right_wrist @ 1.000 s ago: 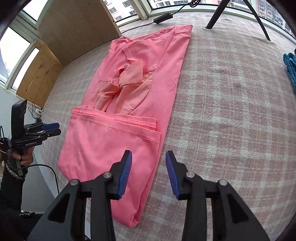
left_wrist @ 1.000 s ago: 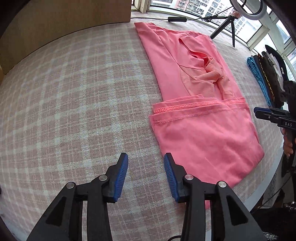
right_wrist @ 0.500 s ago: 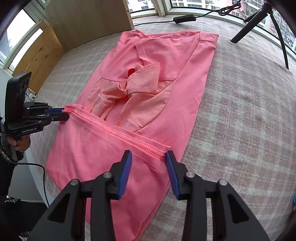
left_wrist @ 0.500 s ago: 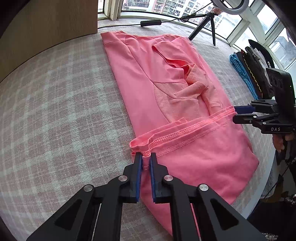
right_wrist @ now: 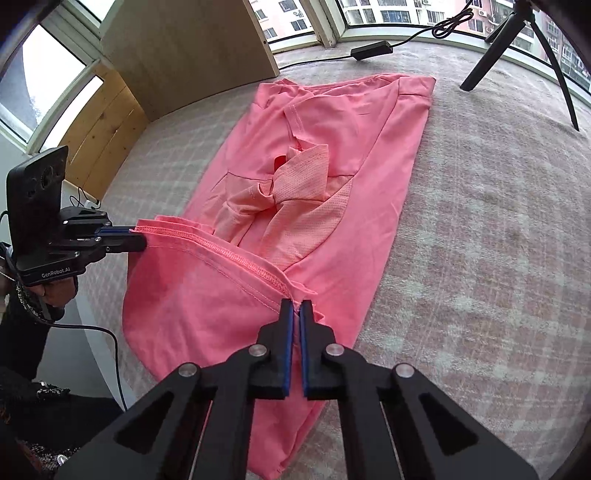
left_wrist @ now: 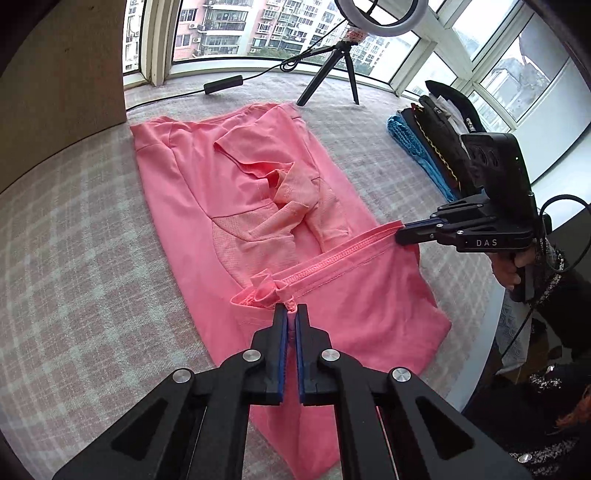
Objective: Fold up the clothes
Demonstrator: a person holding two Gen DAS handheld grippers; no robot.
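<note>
While the pink shirt [left_wrist: 280, 206] lies lengthwise on the checked pink-and-white cloth of the table [left_wrist: 74, 258], its stitched hem [left_wrist: 332, 260] is lifted off the fabric beneath and drawn into a taut band between 2 grippers. The left gripper [left_wrist: 291, 314] is clamped on one end of that hem: its blue pads [left_wrist: 282, 332] press a small pinch of pink fabric, which bunches into a little ruffle just ahead of the tips. The right gripper [left_wrist: 400, 236], seen from the left wrist camera reaching in from the table's edge, has its jaws closed on the opposite end of the hem, and a hand [left_wrist: 511, 266] wraps its handle. From the right wrist camera the same grip shows up close, the right gripper [right_wrist: 296, 308] pinching the hem corner, with the left gripper [right_wrist: 138, 240] holding the far end at the edge of the table.

Farther up the shirt, both sleeves are folded in over the middle, where the lighter mesh fabric is crumpled. A black tripod [left_wrist: 328, 74] with a ring light [left_wrist: 384, 16] stands beyond the shirt near the windows. A stack of folded clothes [left_wrist: 424, 147], blue and dark, lies well apart from the shirt. A black cable with an inline box [right_wrist: 371, 50] runs along the far side.
</note>
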